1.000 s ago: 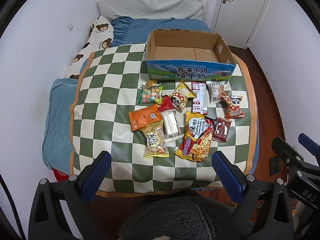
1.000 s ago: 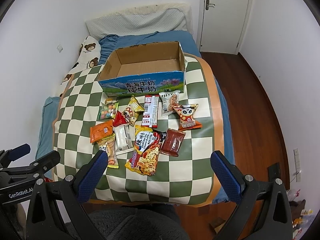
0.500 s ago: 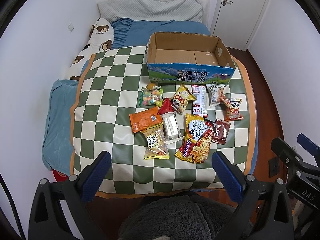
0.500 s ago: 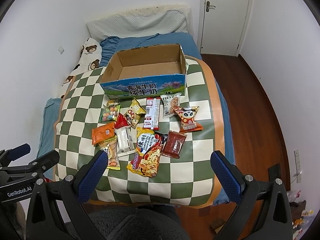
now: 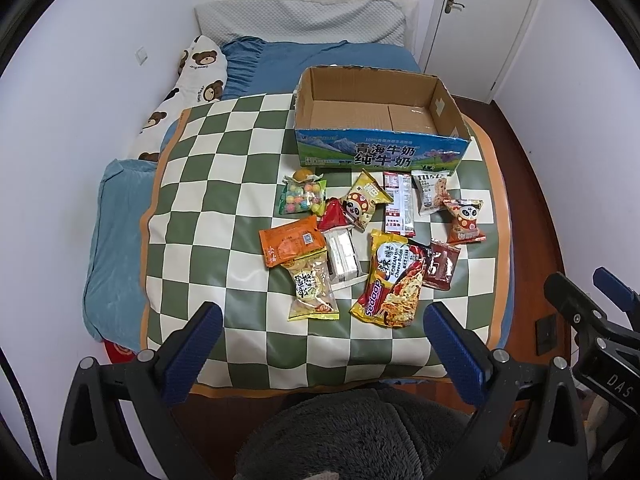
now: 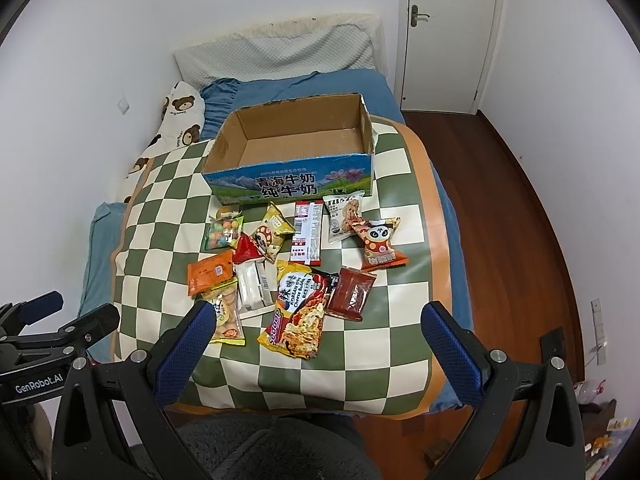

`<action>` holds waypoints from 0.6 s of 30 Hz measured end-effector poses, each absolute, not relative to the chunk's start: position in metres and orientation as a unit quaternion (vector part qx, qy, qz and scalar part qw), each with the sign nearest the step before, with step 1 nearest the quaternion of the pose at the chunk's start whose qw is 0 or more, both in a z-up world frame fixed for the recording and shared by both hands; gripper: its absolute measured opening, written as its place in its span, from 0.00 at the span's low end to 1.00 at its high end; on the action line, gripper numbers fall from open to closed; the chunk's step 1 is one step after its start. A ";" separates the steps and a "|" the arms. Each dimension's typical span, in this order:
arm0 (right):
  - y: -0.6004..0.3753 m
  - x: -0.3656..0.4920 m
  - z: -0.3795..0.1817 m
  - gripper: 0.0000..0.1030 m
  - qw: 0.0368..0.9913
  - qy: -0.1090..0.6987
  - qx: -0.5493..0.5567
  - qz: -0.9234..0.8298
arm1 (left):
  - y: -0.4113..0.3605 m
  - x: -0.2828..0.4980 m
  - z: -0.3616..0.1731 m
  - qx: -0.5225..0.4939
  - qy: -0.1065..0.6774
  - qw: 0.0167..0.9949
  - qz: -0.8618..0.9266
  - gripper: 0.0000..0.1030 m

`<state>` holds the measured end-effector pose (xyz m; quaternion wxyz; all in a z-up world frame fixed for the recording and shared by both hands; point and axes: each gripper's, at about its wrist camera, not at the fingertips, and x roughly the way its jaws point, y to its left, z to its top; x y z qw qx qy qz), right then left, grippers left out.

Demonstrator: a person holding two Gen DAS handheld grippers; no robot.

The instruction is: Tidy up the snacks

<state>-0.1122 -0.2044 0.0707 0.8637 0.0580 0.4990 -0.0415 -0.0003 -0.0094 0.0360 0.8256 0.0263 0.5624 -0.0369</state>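
I hold my left gripper (image 5: 318,344) and right gripper (image 6: 316,342) wide apart and empty above the bed, nothing packed yet I think, so next I reach down for the big yellow noodle packet (image 6: 298,314) and drop it in the open brown cardboard box (image 6: 296,148).

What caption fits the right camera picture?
Snack packets spread before an empty cardboard box on a checkered mat, right gripper open.

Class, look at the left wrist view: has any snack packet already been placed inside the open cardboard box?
No, the open cardboard box shows only its bare brown floor, and the snack packets lie on the green-and-cream checkered mat in front.
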 end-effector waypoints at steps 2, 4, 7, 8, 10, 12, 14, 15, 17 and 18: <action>-0.205 -0.112 0.069 1.00 0.862 0.501 0.064 -0.042 | -0.008 0.000 0.034 0.026 0.564 0.825 -0.034 1.00; -0.206 -0.109 0.062 1.00 0.859 0.505 0.072 -0.044 | -0.001 0.005 0.027 0.022 0.562 0.827 -0.026 1.00; -0.209 -0.097 0.038 1.00 0.849 0.518 0.094 -0.043 | 0.010 0.019 0.006 0.022 0.565 0.825 -0.005 1.00; -0.210 -0.092 0.026 1.00 0.843 0.526 0.102 -0.042 | 0.014 0.025 -0.004 0.024 0.569 0.822 0.007 1.00; -0.211 -0.079 -0.004 1.00 0.829 0.545 0.115 -0.044 | 0.026 0.038 -0.032 0.015 0.592 0.805 0.019 1.00; -0.209 -0.066 -0.040 1.00 0.813 0.566 0.125 -0.049 | 0.037 0.050 -0.060 0.000 0.618 0.786 0.026 1.00; -0.209 -0.051 -0.076 1.00 0.795 0.589 0.135 -0.049 | 0.049 0.062 -0.095 -0.027 0.646 0.762 0.020 1.00; -0.208 -0.046 -0.095 1.00 0.786 0.600 0.143 -0.048 | 0.051 0.068 -0.114 -0.034 0.662 0.749 0.022 1.00; -0.204 -0.036 -0.129 1.00 0.768 0.620 0.154 -0.046 | 0.051 0.077 -0.149 -0.057 0.686 0.725 0.005 1.00; -0.202 -0.032 -0.145 1.00 0.760 0.628 0.160 -0.044 | 0.050 0.081 -0.163 -0.060 0.696 0.716 0.002 1.00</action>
